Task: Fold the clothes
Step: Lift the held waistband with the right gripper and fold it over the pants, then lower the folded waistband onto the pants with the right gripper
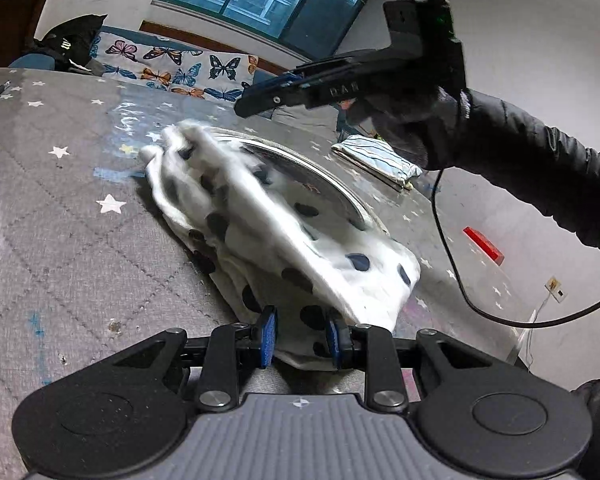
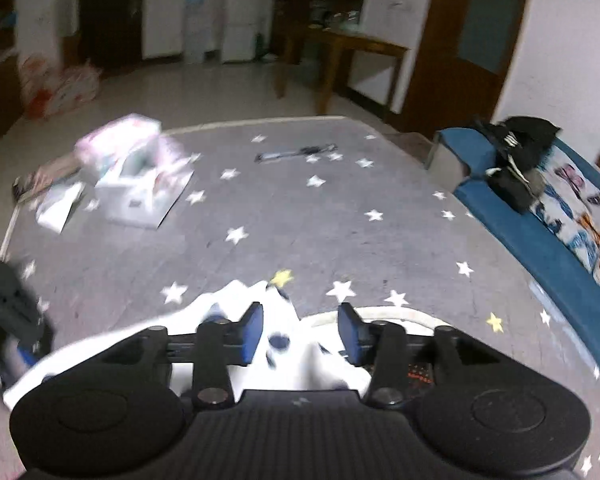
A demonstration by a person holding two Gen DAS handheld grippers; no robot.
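Here my left gripper (image 1: 302, 334) has its blue pads set apart, straddling the near edge of the white spotted garment (image 1: 284, 224), which lies bunched on the star-printed grey tablecloth (image 1: 60, 208), partly draped over a round plate (image 1: 316, 178). I judge I'm placing the fold. My right gripper (image 2: 300, 328) hangs above the cloth, jaws apart, empty, ready to take a corner. Its side reads roughly "DAS"; I can't read the plate's red mark.

A grey star-printed table cover (image 1: 60, 216) carries everything — the white dotted garment (image 1: 284, 232) draped over a round disc (image 1: 320, 184), a folded striped cloth (image 1: 376, 156), a red block (image 1: 483, 245), white boxes (image 2: 132, 184).
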